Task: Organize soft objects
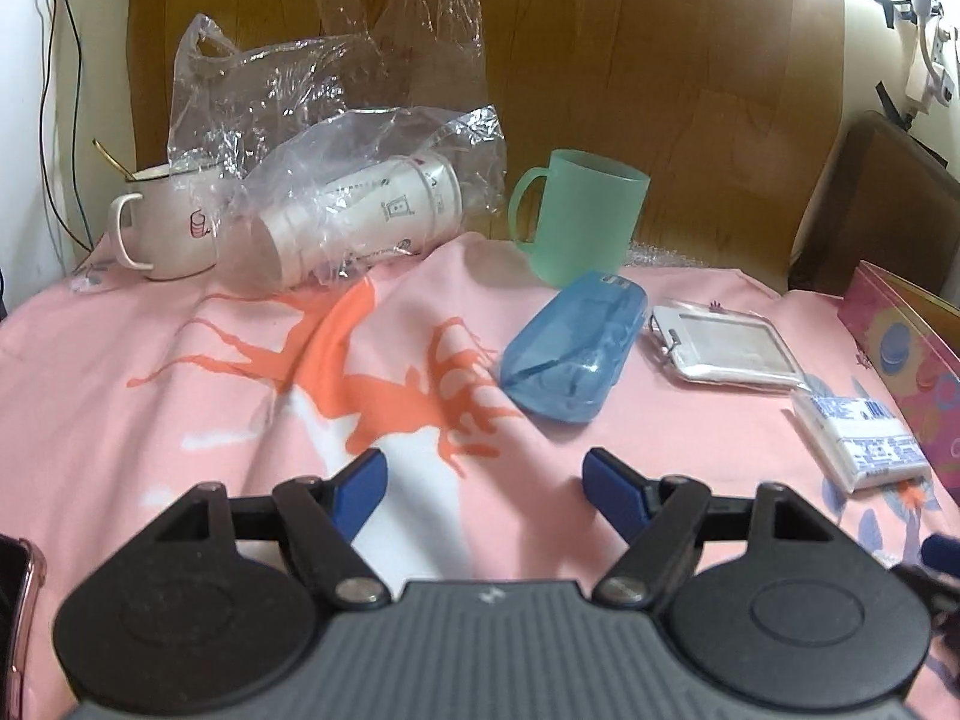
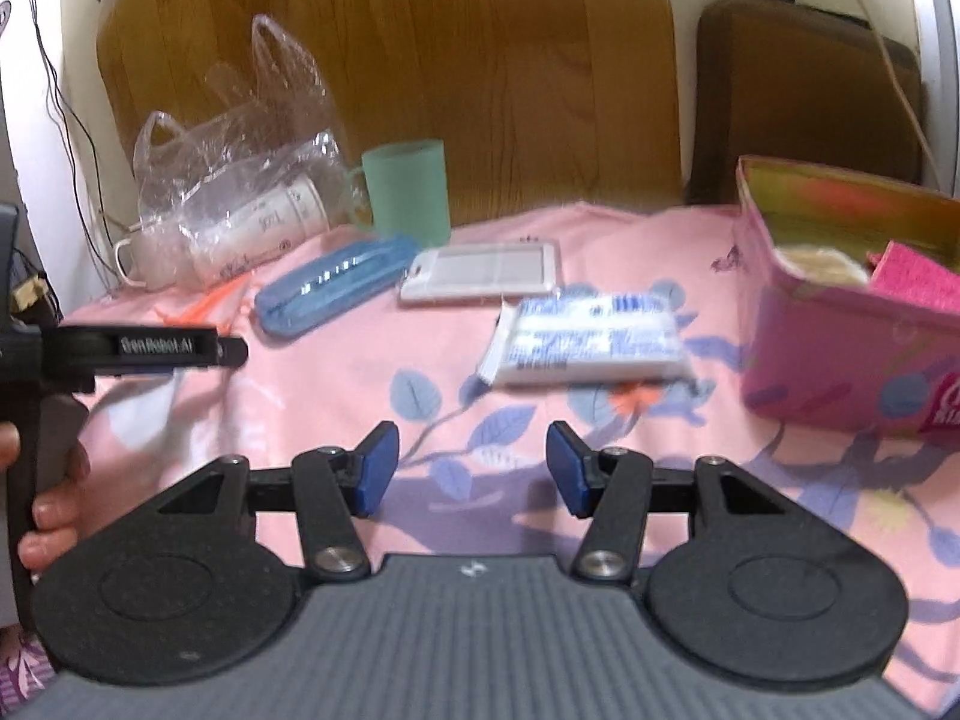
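A white tissue pack with blue print (image 2: 585, 339) lies on the pink cloth, also seen at the right in the left wrist view (image 1: 861, 441). A pink box (image 2: 840, 324) stands open at the right and holds a pink sponge (image 2: 918, 282) and a pale soft item (image 2: 819, 267); its side shows in the left wrist view (image 1: 906, 354). My right gripper (image 2: 474, 468) is open and empty, just short of the tissue pack. My left gripper (image 1: 486, 486) is open and empty above the cloth, and its side shows in the right wrist view (image 2: 150, 348).
A crumpled clear plastic bag (image 1: 336, 120) covers a stack of paper cups (image 1: 360, 216) beside a white mug (image 1: 168, 228). A green cup (image 1: 576, 216), a blue plastic case (image 1: 570, 354) and a white card holder (image 1: 726, 348) lie further back. A wooden headboard (image 1: 630, 90) stands behind.
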